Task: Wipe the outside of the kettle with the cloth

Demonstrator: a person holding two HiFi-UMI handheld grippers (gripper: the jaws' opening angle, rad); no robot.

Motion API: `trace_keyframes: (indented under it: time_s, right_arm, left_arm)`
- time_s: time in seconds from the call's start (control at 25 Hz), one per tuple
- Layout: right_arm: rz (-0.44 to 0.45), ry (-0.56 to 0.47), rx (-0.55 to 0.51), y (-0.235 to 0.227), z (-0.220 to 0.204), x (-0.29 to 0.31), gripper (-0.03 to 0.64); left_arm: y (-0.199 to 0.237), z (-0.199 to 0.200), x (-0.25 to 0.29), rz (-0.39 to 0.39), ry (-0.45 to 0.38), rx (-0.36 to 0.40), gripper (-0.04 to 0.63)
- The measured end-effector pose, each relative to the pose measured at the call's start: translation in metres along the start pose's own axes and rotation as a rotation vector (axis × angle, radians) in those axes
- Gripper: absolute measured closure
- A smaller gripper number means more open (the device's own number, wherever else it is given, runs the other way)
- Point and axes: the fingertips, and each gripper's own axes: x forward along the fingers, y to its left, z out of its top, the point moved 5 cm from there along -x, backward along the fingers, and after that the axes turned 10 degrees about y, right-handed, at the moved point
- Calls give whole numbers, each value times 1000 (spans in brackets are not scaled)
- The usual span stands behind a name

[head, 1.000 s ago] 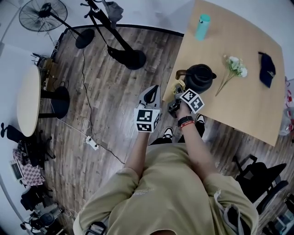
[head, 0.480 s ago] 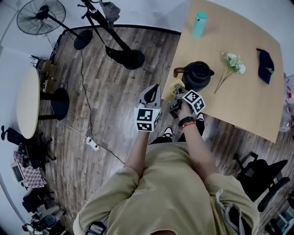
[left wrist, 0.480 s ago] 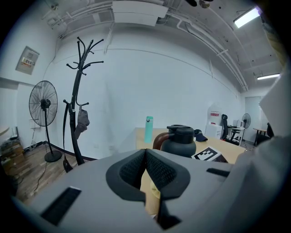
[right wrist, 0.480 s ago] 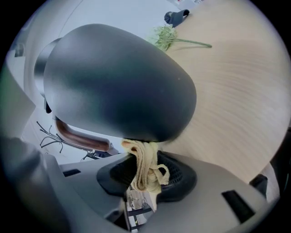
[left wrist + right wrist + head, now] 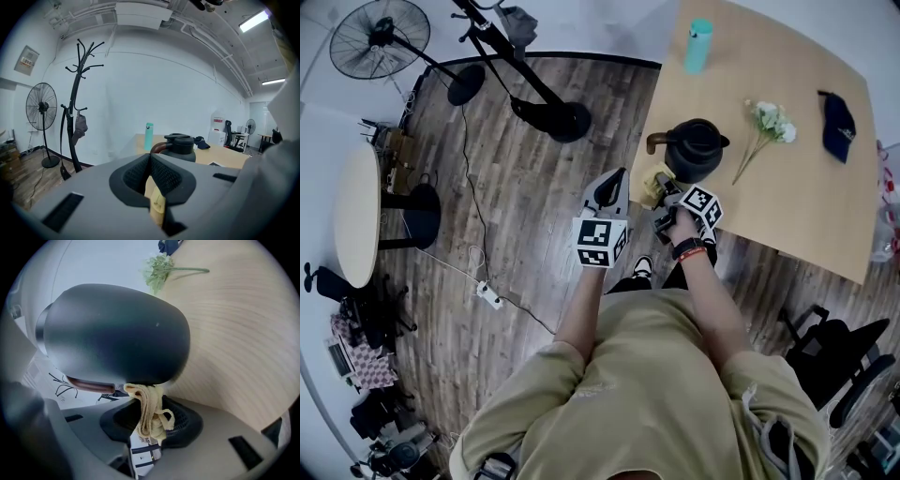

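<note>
A dark round kettle (image 5: 694, 150) with a brown handle stands near the wooden table's (image 5: 787, 206) front left corner. My right gripper (image 5: 667, 195) is shut on a folded yellow cloth (image 5: 654, 184) just in front of the kettle. In the right gripper view the cloth (image 5: 149, 413) hangs from the right gripper (image 5: 152, 422) and touches the kettle's (image 5: 117, 333) lower wall by the handle. My left gripper (image 5: 617, 181) hovers off the table's left edge over the floor, pads together. From the left gripper (image 5: 151, 161) view the kettle (image 5: 181, 143) shows beyond the jaws.
A teal bottle (image 5: 697, 45) stands at the table's far edge. White flowers (image 5: 766, 122) and a dark cap (image 5: 836, 127) lie right of the kettle. A coat stand (image 5: 551, 114), a fan (image 5: 380, 33) and a round table (image 5: 356, 206) occupy the floor at left; a chair (image 5: 825, 347) sits lower right.
The right gripper with the cloth has slid a little to the right along the kettle's near side. The left gripper has stayed put. The head view has shifted slightly.
</note>
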Motion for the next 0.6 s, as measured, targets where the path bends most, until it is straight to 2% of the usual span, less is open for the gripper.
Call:
trace_keyframes:
  time_s: [0.2,0.4,0.6]
  right_arm:
    - [43,88,22,-6,3,-7,479]
    - [59,124,16,-12,7,-14,479]
    - [58,189,-25,-16,12,-27,479]
  left_arm:
    - [-11,-1,1,0,7,2,574]
    - [-19,-1,5,5,7,4,574]
    - [-27,0,8,9,11,-2,574]
